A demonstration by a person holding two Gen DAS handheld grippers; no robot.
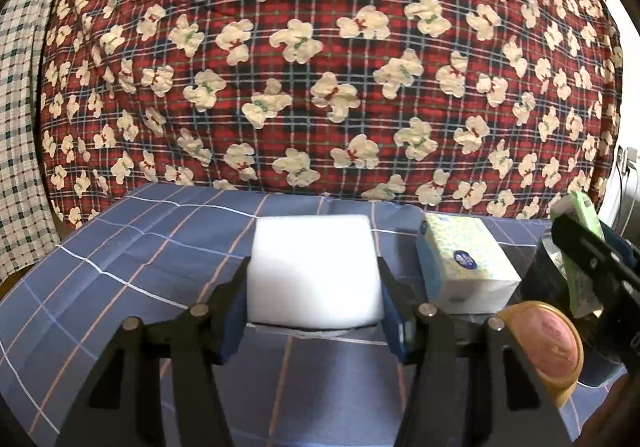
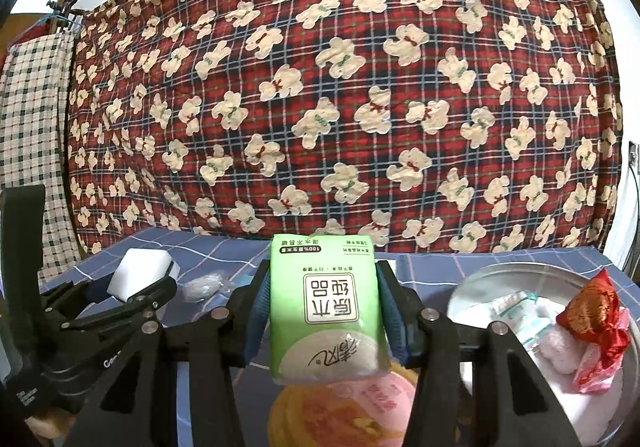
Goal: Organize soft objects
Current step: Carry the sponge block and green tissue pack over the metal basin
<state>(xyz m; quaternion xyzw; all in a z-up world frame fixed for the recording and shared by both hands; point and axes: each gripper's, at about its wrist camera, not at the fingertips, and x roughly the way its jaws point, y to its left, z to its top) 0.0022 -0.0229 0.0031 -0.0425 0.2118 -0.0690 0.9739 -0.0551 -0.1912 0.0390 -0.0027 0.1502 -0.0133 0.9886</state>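
Note:
My left gripper [image 1: 314, 299] is shut on a white sponge block [image 1: 314, 271], held just above the blue checked cloth [image 1: 132, 247]. My right gripper [image 2: 322, 311] is shut on a green tissue pack [image 2: 324, 307], held above a pink and orange round object [image 2: 348, 415]. The right gripper with the green pack [image 1: 580, 247] shows at the right edge of the left wrist view. The left gripper with the white sponge [image 2: 140, 273] shows at the left of the right wrist view.
A blue and white tissue pack [image 1: 464, 263] lies right of the sponge. The pink round object [image 1: 548, 343] sits in front of it. A metal bowl [image 2: 500, 275] at the right holds a red pouch [image 2: 596, 311] and white packets. A small clear wrapped item [image 2: 204, 287] lies on the cloth. A red bear-print blanket [image 1: 320, 67] hangs behind.

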